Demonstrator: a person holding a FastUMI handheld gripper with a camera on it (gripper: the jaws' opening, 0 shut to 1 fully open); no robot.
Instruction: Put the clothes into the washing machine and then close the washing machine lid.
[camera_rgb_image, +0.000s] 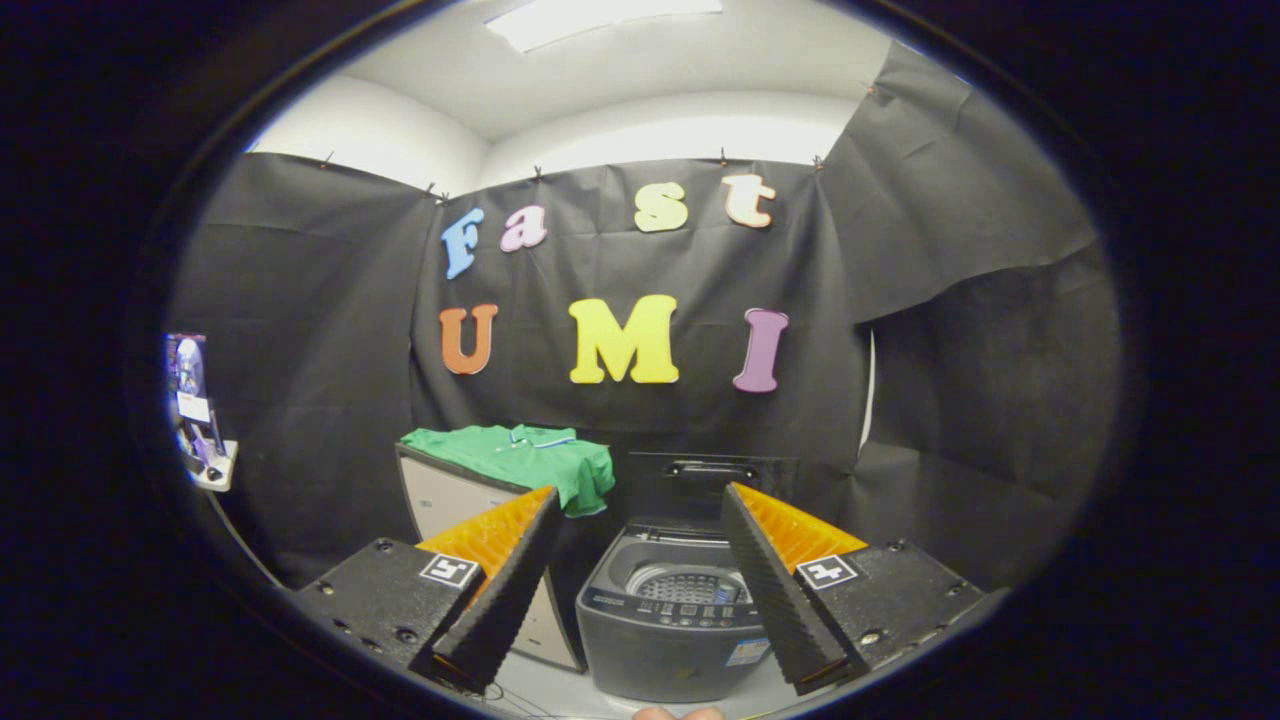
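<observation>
Green shirt (520, 458) lies folded atop cabinet (450, 495), beyond and left of spread, empty jaws; open washing machine (665, 610) sits straight ahead, lower centre.

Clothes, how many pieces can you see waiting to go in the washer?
1. A green polo shirt lies on the cabinet left of the open washing machine, beyond the open tool. The visible part of the drum holds nothing; more could be hidden deeper in.

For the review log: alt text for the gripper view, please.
The gripper is open and holds nothing, with the washing machine, lid up, beyond its fingers. A green shirt lies on a cabinet beside the machine.
</observation>
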